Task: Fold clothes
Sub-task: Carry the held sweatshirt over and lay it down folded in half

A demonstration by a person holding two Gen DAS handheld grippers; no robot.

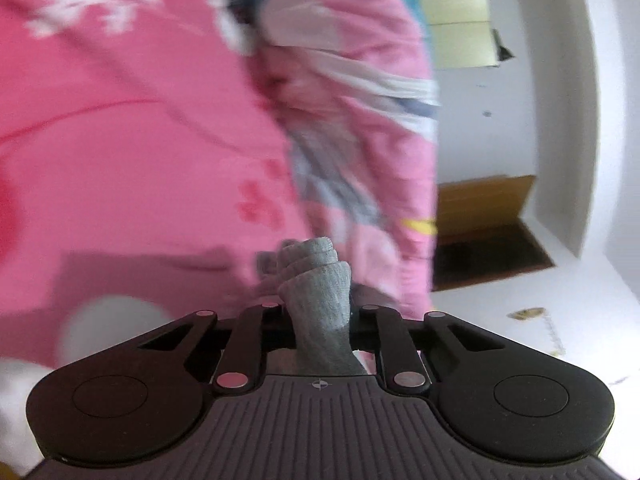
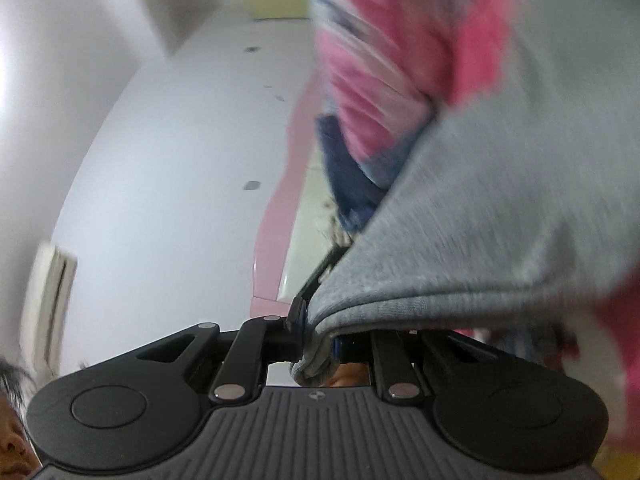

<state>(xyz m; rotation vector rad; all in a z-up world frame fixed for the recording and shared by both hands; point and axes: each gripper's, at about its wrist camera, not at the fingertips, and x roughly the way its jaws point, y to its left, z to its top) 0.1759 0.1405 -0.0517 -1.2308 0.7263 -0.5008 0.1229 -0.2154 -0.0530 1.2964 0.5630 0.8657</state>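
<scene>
Gray cloth (image 1: 320,300) sits right in the left tongs (image 1: 318,312), bunched up and pinched tight between them. Behind it lies a big pink blanket (image 1: 140,140) with white flowers. Over at the right tongs (image 2: 320,340), the same gray cloth (image 2: 500,220) is pinched by its edge and spreads up and to the right.

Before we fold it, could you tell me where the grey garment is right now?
It hangs between both grippers: the left gripper pinches a bunched grey garment edge before the pink bedding, the right gripper clamps another edge.
</scene>
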